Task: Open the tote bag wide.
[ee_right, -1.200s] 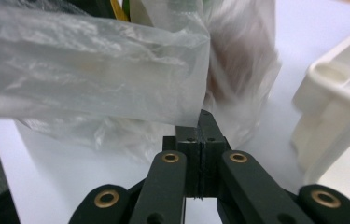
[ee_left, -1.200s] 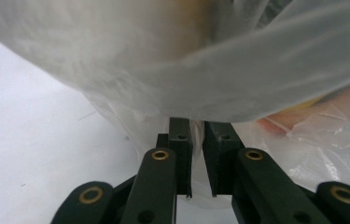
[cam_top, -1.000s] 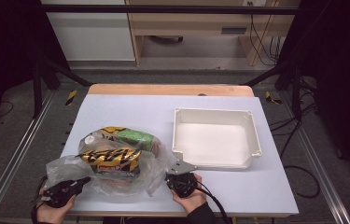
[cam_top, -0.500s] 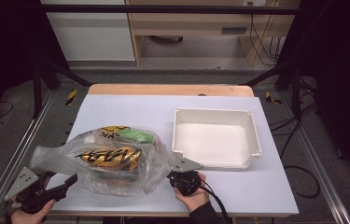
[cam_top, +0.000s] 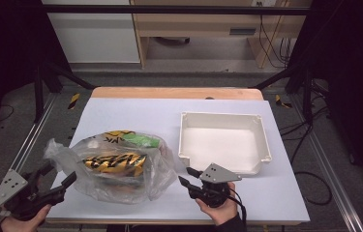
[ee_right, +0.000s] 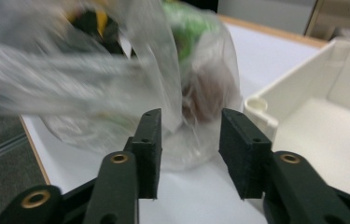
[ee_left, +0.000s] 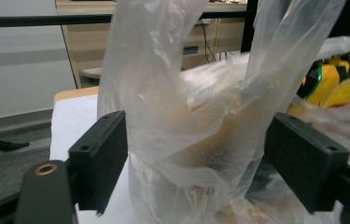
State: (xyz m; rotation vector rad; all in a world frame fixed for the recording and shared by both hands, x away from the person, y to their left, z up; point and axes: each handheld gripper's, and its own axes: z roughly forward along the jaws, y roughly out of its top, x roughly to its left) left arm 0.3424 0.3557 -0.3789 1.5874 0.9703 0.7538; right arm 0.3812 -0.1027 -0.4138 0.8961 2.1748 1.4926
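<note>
A clear plastic bag (cam_top: 121, 166) lies on the white table, holding a yellow and black packet (cam_top: 113, 162) and a green packet (cam_top: 140, 140). My left gripper (cam_top: 62, 170) is at the bag's left end, open wide. In the left gripper view a twisted fold of the bag (ee_left: 182, 93) stands between the jaws of the left gripper (ee_left: 196, 163), which are well apart. My right gripper (cam_top: 184, 175) is open just right of the bag. In the right gripper view the bag (ee_right: 116, 79) lies just beyond the right gripper (ee_right: 189, 140), blurred, with nothing gripped.
An empty white tray (cam_top: 218, 116) sits to the right of the bag, its near wall (ee_right: 312, 93) close to my right gripper. The table's front edge runs just below both hands. A metal frame rail runs along the left side.
My left gripper swung out left past the table edge, then came back right and up to the bag's left end. The bag's left fold was stretched leftward. The right gripper barely moved.
</note>
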